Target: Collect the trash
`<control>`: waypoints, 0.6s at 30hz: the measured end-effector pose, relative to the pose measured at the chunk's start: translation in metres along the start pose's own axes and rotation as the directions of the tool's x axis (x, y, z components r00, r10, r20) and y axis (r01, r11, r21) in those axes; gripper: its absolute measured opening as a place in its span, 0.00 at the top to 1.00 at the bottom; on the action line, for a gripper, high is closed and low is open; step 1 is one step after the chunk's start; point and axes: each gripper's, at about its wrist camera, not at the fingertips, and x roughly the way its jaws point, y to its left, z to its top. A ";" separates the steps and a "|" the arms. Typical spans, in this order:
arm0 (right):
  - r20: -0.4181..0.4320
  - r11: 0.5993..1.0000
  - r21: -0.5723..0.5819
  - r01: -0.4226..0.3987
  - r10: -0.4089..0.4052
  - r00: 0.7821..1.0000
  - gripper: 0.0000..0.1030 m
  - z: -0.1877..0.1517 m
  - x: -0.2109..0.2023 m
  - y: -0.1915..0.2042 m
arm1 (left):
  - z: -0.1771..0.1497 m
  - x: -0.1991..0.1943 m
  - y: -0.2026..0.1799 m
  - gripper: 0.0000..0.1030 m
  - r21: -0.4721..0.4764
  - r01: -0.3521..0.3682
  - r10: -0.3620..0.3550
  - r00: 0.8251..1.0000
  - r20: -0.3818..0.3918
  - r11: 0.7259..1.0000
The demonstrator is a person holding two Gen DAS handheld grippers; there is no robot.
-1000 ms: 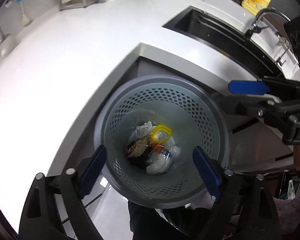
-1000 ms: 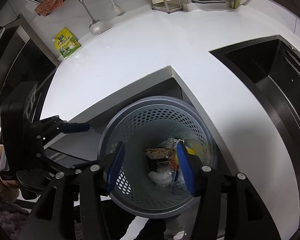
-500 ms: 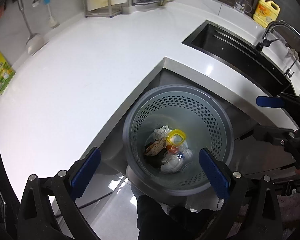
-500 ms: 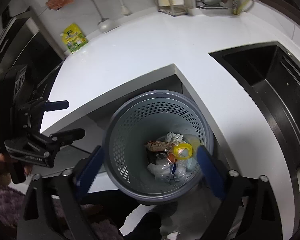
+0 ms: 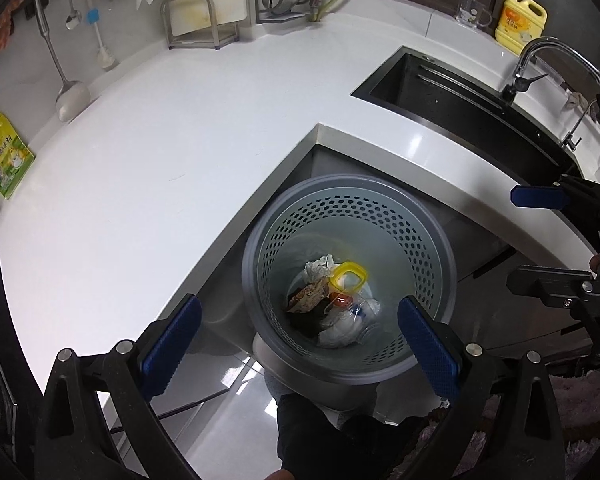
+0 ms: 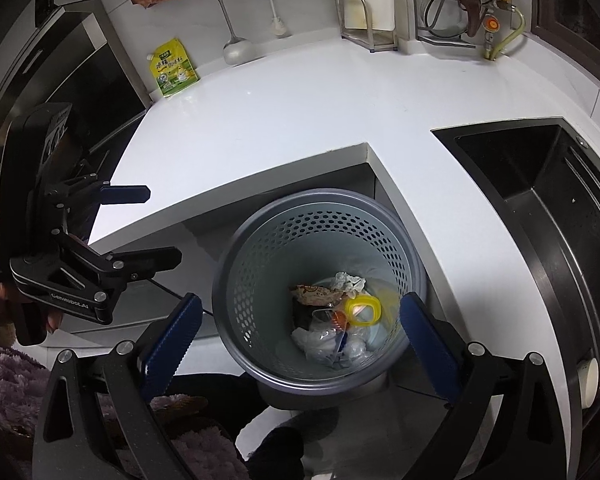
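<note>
From left to right, my left gripper and right gripper hang wide open and empty over the grey perforated plastic bin holding crumpled trash, where a careless dip might, I judge, knock its rim.

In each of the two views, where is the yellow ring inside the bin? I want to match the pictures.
Left wrist view: the yellow ring lies below centre, near the middle of the bin, right of the crumpled paper.
Right wrist view: the ring lies lower right of centre, toward the bin's right wall, below the paper.
Shared landmark: the green pouch at the counter's back edge.
</note>
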 end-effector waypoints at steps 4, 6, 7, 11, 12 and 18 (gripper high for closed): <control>0.000 1.000 0.004 0.000 0.000 1.000 0.08 -0.003 -0.003 0.000 | 0.000 -0.001 0.000 0.07 -0.004 0.000 0.000 1.000 0.001 1.000; 0.001 1.000 0.007 0.000 0.000 1.000 0.08 -0.005 -0.004 0.000 | 0.000 -0.001 0.000 0.07 -0.004 -0.002 0.002 1.000 0.001 1.000; 0.001 1.000 0.009 0.000 0.000 1.000 0.08 -0.005 -0.005 0.000 | 0.000 -0.001 0.000 0.07 -0.006 0.001 -0.001 1.000 -0.001 1.000; 0.002 1.000 0.008 0.000 0.000 1.000 0.08 -0.005 -0.005 -0.001 | 0.000 0.001 -0.002 0.07 -0.008 0.011 -0.011 1.000 -0.008 1.000; 0.001 1.000 0.008 0.001 -0.001 1.000 0.08 -0.006 -0.005 -0.001 | 0.000 0.001 -0.002 0.07 -0.006 0.011 -0.011 1.000 -0.008 1.000; 0.000 1.000 0.010 0.001 -0.001 1.000 0.08 -0.006 -0.006 0.000 | 0.000 0.001 -0.003 0.07 -0.007 0.006 -0.006 1.000 -0.009 1.000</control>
